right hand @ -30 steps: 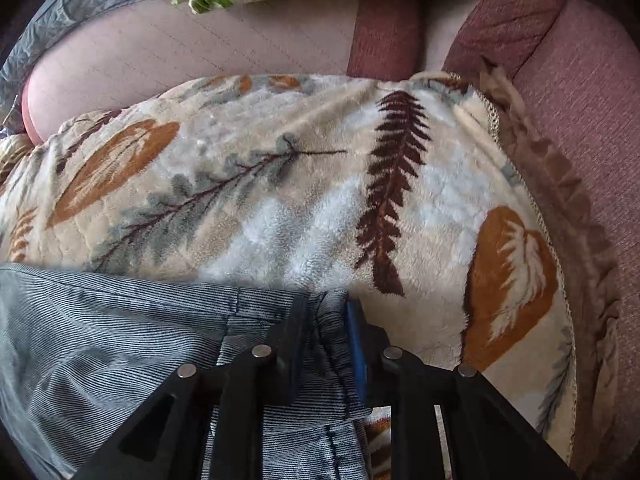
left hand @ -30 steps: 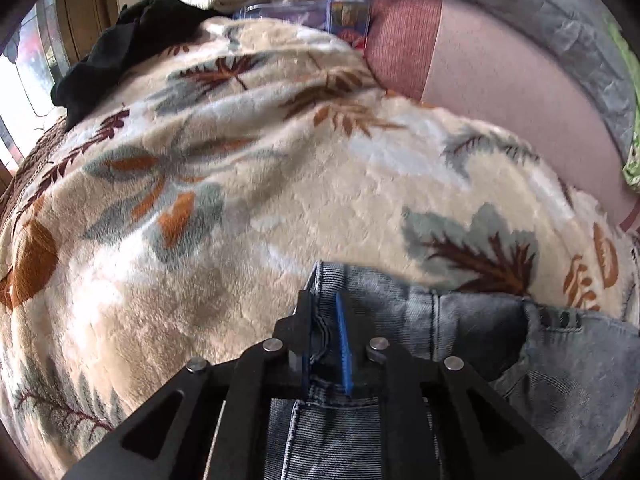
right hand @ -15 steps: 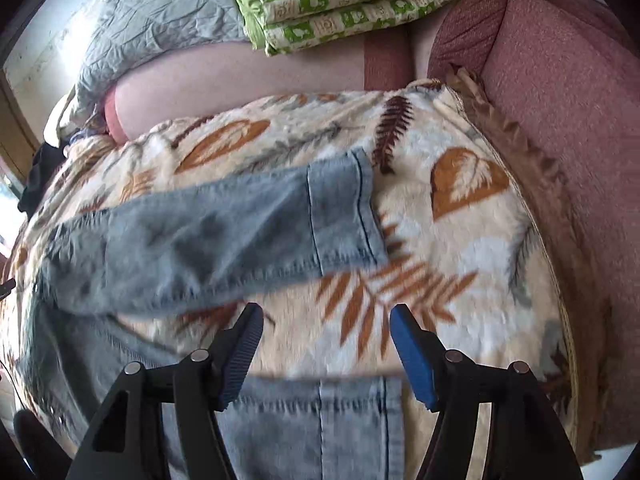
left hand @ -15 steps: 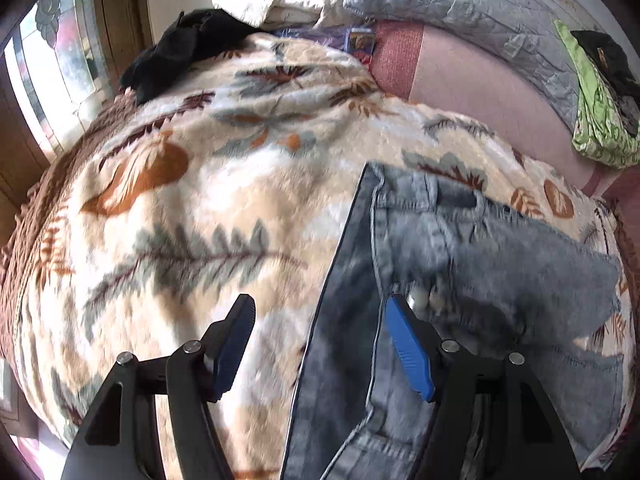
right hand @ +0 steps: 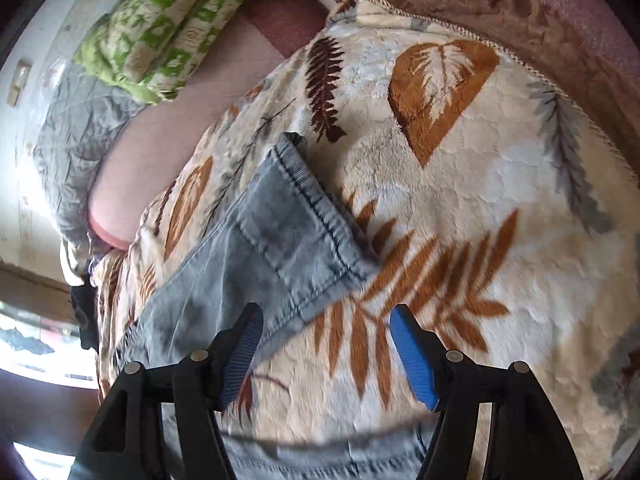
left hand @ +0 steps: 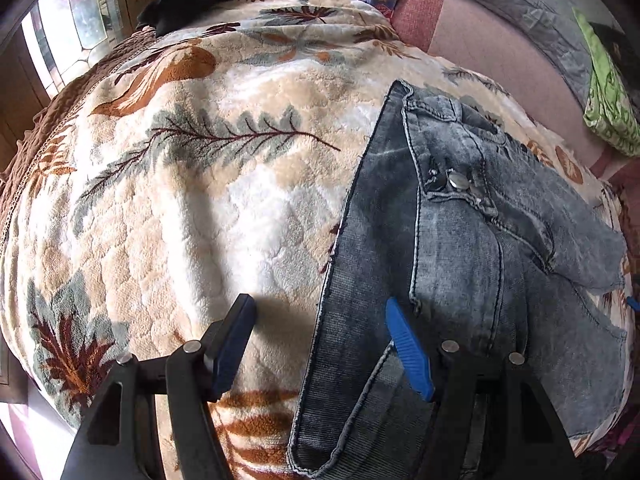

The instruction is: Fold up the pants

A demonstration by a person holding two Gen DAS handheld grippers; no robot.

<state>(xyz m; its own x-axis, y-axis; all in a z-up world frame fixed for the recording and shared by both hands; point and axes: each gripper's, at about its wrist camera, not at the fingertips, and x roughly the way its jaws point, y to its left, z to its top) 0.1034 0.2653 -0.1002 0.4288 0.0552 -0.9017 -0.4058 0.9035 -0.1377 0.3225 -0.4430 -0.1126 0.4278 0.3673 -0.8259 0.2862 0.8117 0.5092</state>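
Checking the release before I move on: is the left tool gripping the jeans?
No, the left tool stands open above the jeans, its pads clear of the denim.

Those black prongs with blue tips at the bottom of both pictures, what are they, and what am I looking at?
There is no robot here. A person holds a hand-held gripper in each hand, and a wide-angle camera on each looks forward along its two fingers. One picture comes from the left hand-held gripper, the other from the right hand-held gripper. Both look down on a leaf-patterned blanket spread over a pink sofa. A pair of grey-blue jeans lies on the blanket; the right view shows a leg cuff. Both grippers' jaws have just been opening; they stand apart and hold nothing. The jeans lie released, ready for the next fold.
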